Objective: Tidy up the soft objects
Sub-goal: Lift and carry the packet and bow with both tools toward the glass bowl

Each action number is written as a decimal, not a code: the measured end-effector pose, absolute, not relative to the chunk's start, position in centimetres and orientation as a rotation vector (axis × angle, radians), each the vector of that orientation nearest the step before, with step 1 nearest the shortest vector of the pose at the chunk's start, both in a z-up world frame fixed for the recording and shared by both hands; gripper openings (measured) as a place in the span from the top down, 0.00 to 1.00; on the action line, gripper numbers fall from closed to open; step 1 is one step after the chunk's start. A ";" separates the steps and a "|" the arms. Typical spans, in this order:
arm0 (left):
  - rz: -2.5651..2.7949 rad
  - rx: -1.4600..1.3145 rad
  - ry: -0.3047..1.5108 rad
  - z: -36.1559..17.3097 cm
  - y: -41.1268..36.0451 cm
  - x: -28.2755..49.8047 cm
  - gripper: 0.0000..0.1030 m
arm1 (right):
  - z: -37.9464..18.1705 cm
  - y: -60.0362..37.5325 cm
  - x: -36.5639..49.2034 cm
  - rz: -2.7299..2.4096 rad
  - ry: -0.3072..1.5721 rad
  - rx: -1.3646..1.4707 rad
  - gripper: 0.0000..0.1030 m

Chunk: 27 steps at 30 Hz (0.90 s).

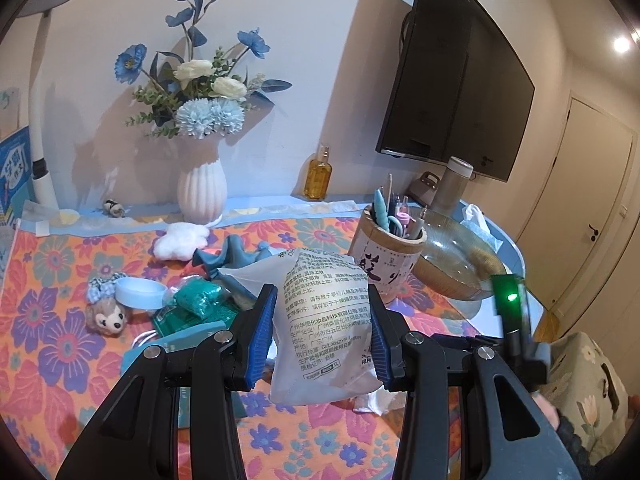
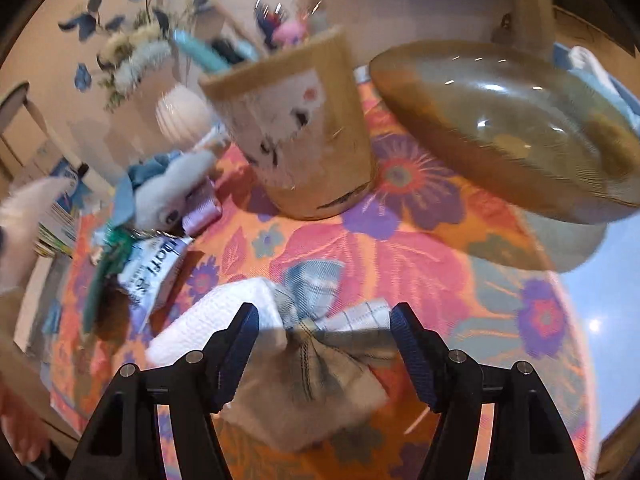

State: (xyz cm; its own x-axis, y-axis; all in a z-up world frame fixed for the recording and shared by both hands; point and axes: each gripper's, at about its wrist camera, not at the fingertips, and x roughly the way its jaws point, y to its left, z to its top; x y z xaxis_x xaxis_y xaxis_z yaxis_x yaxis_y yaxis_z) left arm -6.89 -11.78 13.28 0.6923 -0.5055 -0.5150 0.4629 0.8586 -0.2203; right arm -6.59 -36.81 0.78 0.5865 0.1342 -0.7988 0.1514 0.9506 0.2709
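Left gripper (image 1: 320, 322) clamped on a white printed pouch (image 1: 322, 324) lifted just before the wooden pen holder (image 1: 386, 254), right gripper (image 2: 324, 344) spread wide over a crumpled checked cloth (image 2: 320, 356) lying before that holder on the floral tablecloth (image 2: 420, 264), pads clear of it.

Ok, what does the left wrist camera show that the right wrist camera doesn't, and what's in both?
Only the left wrist view: the left gripper clamping a printed white pouch, the wall screen and an amber bottle.
Only the right wrist view: the right gripper, jaws apart, over a plaid cloth and white towel.
Both: the pen holder, glass bowl, flower vase and floral tablecloth.
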 end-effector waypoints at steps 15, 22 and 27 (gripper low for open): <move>-0.552 -0.091 0.616 12.7 -11.9 -6.6 0.62 | 3.5 -38.6 -9.5 0.092 0.834 0.421 0.64; -0.564 -0.065 0.610 12.9 -12.3 -7.3 0.62 | 3.5 -37.8 -10.1 0.153 0.874 0.350 0.15; -0.550 -0.059 0.608 12.9 -12.3 -7.4 0.62 | 3.5 -39.1 -12.0 0.129 0.883 0.248 0.29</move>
State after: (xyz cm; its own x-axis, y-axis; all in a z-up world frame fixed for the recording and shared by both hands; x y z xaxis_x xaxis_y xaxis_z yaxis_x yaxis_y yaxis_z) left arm -7.38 -12.30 12.88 0.6827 -0.5071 -0.5261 0.4732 0.8555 -0.2105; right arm -11.97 -39.07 3.52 0.6292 0.2132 -0.7474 -0.0090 0.9636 0.2673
